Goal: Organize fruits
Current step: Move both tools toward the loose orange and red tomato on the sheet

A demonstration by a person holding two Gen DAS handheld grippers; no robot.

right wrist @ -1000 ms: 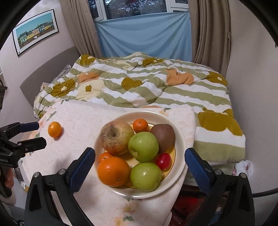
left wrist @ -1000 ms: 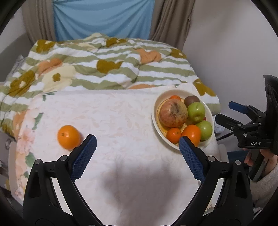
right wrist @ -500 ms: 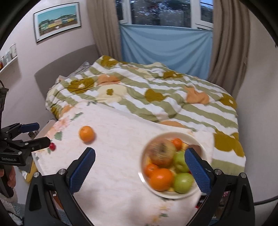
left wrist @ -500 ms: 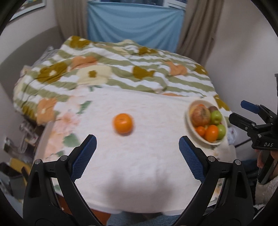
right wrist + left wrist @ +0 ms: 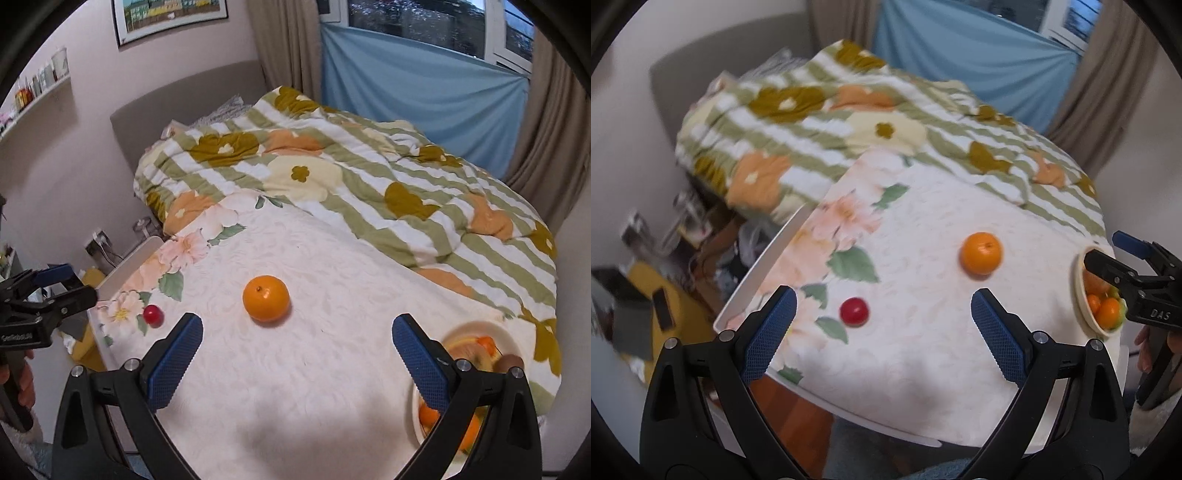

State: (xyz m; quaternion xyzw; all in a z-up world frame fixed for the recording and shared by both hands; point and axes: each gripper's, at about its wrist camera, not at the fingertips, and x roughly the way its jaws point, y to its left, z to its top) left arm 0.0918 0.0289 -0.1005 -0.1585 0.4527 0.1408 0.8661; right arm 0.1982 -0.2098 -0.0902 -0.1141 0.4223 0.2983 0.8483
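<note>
An orange (image 5: 266, 298) sits near the middle of the table (image 5: 332, 369). A small tomato (image 5: 153, 315) sits by the left edge. A bowl of fruit (image 5: 480, 354) sits at the right edge. A bed (image 5: 351, 177) is behind the table.

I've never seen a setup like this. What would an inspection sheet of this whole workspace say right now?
Surface: floral tablecloth on a white table, at the bed's foot.
Job's things: orange and small red fruit loose on the cloth; fruit bowl at the right edge, partly hidden.
Clutter: nothing seen on the table.
Tongs: left tongs and right tongs both open, empty.
Cables: a plugged wall socket left of the table.
Surroundings: flowered quilt, blue curtain, framed picture, shelf.
</note>
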